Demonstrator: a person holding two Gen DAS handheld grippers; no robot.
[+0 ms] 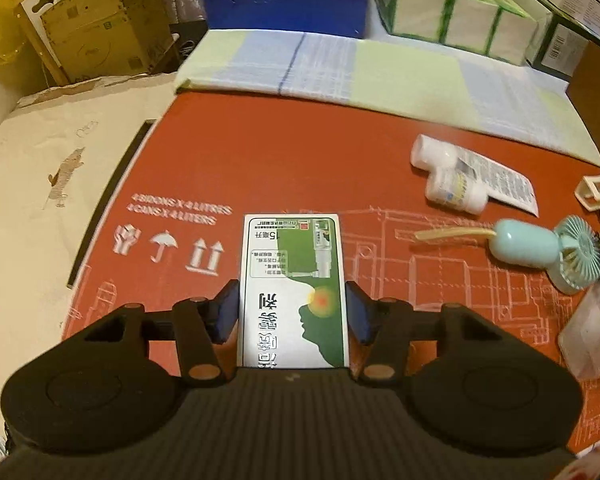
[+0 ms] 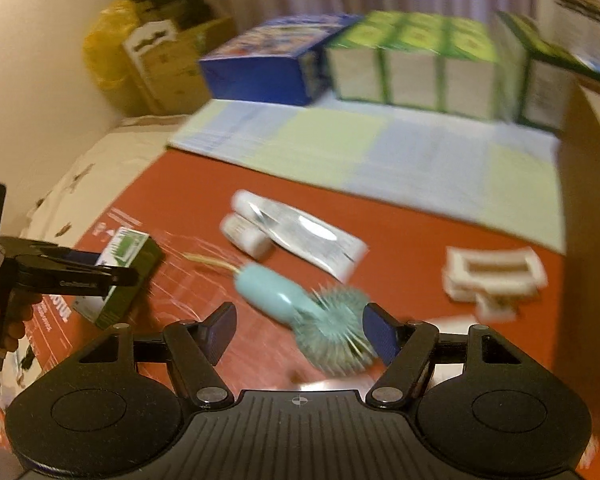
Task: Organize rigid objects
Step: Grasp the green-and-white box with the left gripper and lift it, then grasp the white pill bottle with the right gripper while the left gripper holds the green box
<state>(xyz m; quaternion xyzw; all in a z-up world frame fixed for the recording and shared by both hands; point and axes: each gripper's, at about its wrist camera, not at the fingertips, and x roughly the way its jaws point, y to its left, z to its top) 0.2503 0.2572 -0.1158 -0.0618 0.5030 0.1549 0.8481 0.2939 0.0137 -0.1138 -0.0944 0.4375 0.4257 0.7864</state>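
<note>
**Closing on the green carton, lining up on the fan**

My left gripper has the green-and-white carton between its fingers, apart with a thin gap showing at each pad, so I don't count it as gripped yet. The carton sits near the front left of the red cardboard sheet. I'd centre the pads on its long sides and squeeze evenly so it doesn't twist.

My right gripper is apart and empty, over the mint handheld fan lying mid-sheet. I'd steady it first, since the view is blurred, then take the smooth handle, not the grille.
</note>
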